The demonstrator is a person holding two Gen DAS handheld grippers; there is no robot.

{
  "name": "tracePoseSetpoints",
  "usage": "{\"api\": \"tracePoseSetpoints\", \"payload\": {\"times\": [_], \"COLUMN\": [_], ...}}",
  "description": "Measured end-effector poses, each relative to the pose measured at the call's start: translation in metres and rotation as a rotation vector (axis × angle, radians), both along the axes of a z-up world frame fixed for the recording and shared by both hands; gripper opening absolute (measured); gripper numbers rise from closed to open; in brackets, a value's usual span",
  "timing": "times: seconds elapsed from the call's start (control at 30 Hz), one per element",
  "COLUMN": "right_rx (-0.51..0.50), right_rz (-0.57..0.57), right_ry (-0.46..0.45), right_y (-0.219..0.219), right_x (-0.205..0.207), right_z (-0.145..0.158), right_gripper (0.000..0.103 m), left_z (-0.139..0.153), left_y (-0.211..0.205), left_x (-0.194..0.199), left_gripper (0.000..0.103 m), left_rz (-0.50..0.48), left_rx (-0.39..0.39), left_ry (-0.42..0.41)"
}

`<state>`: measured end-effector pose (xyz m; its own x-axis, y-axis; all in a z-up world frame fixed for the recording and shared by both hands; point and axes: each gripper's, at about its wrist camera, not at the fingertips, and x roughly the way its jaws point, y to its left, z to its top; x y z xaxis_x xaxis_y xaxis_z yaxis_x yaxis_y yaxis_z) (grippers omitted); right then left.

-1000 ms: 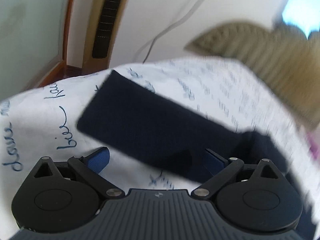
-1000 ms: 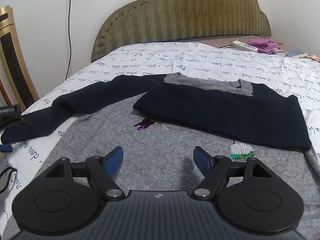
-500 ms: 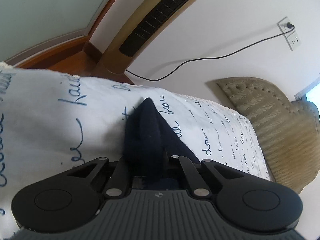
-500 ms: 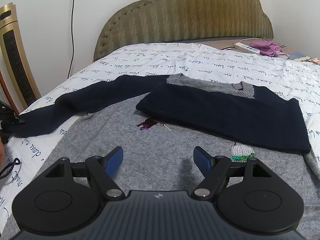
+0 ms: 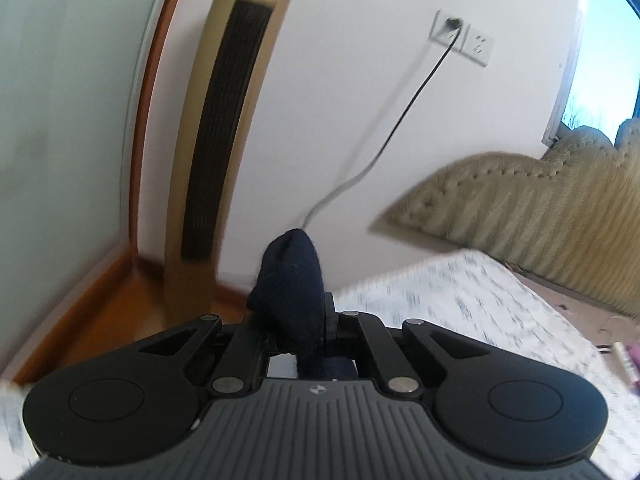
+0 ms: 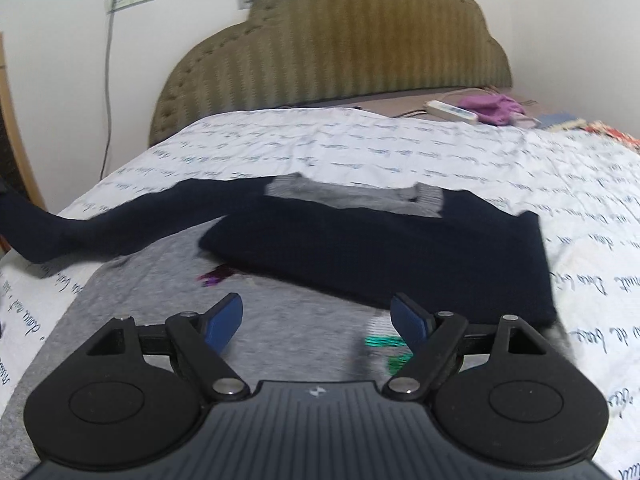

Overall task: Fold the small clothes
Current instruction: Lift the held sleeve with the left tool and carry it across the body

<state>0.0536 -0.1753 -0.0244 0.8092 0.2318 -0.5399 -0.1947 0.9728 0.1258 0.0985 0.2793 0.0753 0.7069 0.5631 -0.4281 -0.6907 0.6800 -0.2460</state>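
Left wrist view: left gripper (image 5: 298,320) pinched tight on the navy sleeve cuff (image 5: 292,276), lower centre, lifted clear of the bedsheet (image 5: 460,300). Right wrist view: right gripper (image 6: 318,320) spread wide, holding nothing, hovering over the sweater (image 6: 380,248) mid-frame; sleeve (image 6: 120,220) trailing off left. Best carried low and straight across the folded body, cuff laid flat, no twist, grey panel pinned if slipping.

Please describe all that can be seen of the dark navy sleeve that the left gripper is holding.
The navy sleeve looks like soft, fuzzy knit. It stretches leftward from the grey-and-navy sweater on the bed, rising off the sheet toward its cuff. The left gripper is shut on the cuff end, which sticks up bunched between the closed fingers.
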Motion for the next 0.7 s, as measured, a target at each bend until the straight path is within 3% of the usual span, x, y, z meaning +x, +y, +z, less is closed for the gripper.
{"api": "tracePoseSetpoints", "payload": {"times": [0.17, 0.33, 0.43, 0.7], "right_rx": [0.028, 0.037, 0.04, 0.061], "right_rz": [-0.028, -0.048, -0.061, -0.123], "right_ry": [0.016, 0.006, -0.001, -0.001], "right_y": [-0.019, -0.031, -0.039, -0.068], "right_x": [0.003, 0.004, 0.004, 0.005], "right_z": [-0.005, -0.005, -0.003, -0.003], "right_gripper": [0.082, 0.082, 0.082, 0.082], "left_z": [0.029, 0.036, 0.032, -0.001], "left_y": [-0.023, -0.091, -0.137, -0.248], "left_x": [0.029, 0.049, 0.058, 0.075], "left_gripper": [0.005, 0.005, 0.005, 0.006], "left_rz": [-0.021, -0.215, -0.341, -0.606], "left_rx": [0.12, 0.181, 0.175, 0.189], "left_ry": [0.002, 0.017, 0.015, 0.043]}}
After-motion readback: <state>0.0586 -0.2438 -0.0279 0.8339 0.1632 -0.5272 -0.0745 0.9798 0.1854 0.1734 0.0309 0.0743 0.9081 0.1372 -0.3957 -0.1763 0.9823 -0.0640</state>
